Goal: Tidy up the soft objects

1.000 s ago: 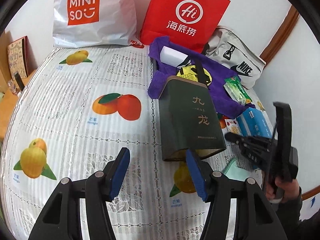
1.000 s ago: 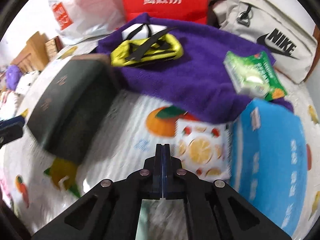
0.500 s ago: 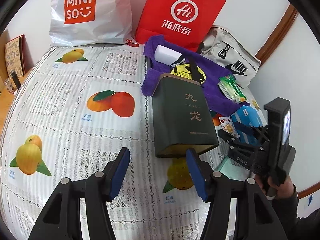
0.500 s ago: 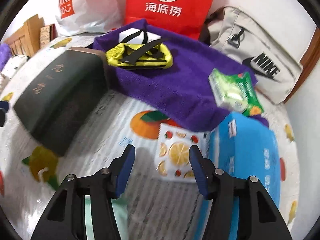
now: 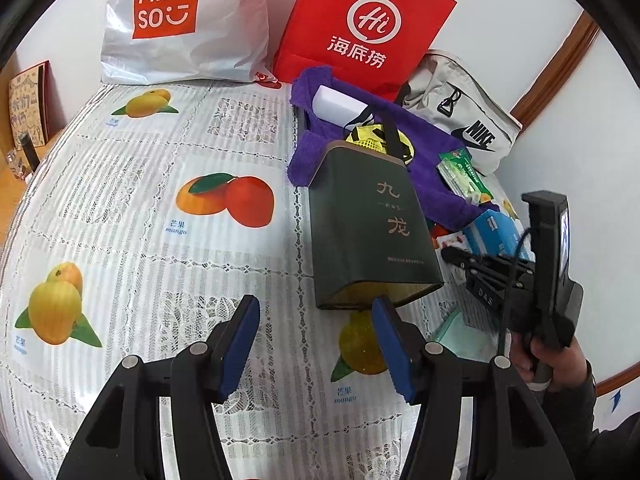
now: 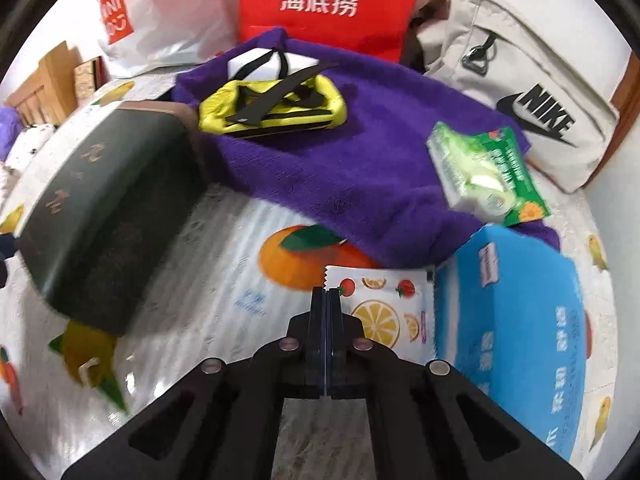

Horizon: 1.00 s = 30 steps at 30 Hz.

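Observation:
A purple towel [image 6: 360, 152] lies on the fruit-print bedcover, with a yellow pouch with black straps [image 6: 272, 110] and a green tissue packet [image 6: 484, 172] on it. In front of the towel sit a fruit-print wipes packet [image 6: 384, 312] and a blue tissue pack [image 6: 516, 320]. My right gripper [image 6: 327, 293] is shut with nothing in it, its tips at the near left corner of the wipes packet. My left gripper [image 5: 315, 306] is open and empty, just in front of the lower edge of a dark green paper bag [image 5: 372, 232] that lies flat.
A white Miniso bag [image 5: 180, 24], a red paper bag [image 5: 360, 28] and a grey Nike bag [image 5: 460, 116] stand along the wall at the back. Wooden furniture [image 6: 44, 84] is past the left edge. A hand [image 5: 556, 352] holds the right gripper.
The right gripper's jaws stood open half a second ago and are shut again now, a little nearer the wipes packet. The left gripper has kept still and open.

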Motion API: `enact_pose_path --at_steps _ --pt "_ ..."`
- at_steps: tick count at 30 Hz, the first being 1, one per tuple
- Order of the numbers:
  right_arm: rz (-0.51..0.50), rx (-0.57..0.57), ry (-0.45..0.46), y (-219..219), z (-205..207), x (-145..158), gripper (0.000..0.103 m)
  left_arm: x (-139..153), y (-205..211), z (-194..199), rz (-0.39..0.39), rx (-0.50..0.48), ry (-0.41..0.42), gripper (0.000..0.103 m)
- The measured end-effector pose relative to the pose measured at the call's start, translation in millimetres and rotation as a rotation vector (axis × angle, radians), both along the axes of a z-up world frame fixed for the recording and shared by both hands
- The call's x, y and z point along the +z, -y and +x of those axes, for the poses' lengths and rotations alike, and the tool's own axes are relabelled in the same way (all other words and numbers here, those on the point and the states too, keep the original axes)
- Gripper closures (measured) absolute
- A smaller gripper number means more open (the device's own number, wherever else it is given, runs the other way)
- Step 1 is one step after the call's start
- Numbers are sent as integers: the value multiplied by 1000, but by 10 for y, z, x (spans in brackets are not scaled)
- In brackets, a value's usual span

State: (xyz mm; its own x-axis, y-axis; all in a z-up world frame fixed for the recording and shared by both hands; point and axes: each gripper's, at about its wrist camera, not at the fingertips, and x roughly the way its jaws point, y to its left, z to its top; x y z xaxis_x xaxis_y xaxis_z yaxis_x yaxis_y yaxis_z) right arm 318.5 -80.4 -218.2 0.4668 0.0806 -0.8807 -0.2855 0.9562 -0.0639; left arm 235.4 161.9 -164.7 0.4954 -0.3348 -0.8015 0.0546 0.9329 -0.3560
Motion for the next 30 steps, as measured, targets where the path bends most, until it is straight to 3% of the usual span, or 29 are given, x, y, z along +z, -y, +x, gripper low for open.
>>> enact_pose_path --at_steps 2,7,10,12,14,17,27,28,30 --pt "59 17 -38 19 -74 15 103 11 -4 -8 0 3 2 47" --pt "88 57 -65 23 -357 44 103 6 13 -16 1 -3 -7 47" --pt "65 70 -8 6 -461 145 103 -7 45 -18 6 -9 -13 47" --pt "30 63 35 0 -466 179 94 -8 58 -17 4 -14 -14 47" --pt "6 42 48 4 -398 171 74 -10 71 -17 2 -19 -14 47" --pt "6 35 46 -18 -253 121 72 -10 79 -17 5 -19 -13 47" --pt "-78 -5 99 -96 -34 -10 73 -47 10 6 -4 -5 -23 47" --pt "-77 -5 100 -101 -27 -13 78 -49 7 8 -6 -5 -23 47" --pt "-68 -6 83 -101 4 -22 103 -50 4 9 -5 -6 -23 47"
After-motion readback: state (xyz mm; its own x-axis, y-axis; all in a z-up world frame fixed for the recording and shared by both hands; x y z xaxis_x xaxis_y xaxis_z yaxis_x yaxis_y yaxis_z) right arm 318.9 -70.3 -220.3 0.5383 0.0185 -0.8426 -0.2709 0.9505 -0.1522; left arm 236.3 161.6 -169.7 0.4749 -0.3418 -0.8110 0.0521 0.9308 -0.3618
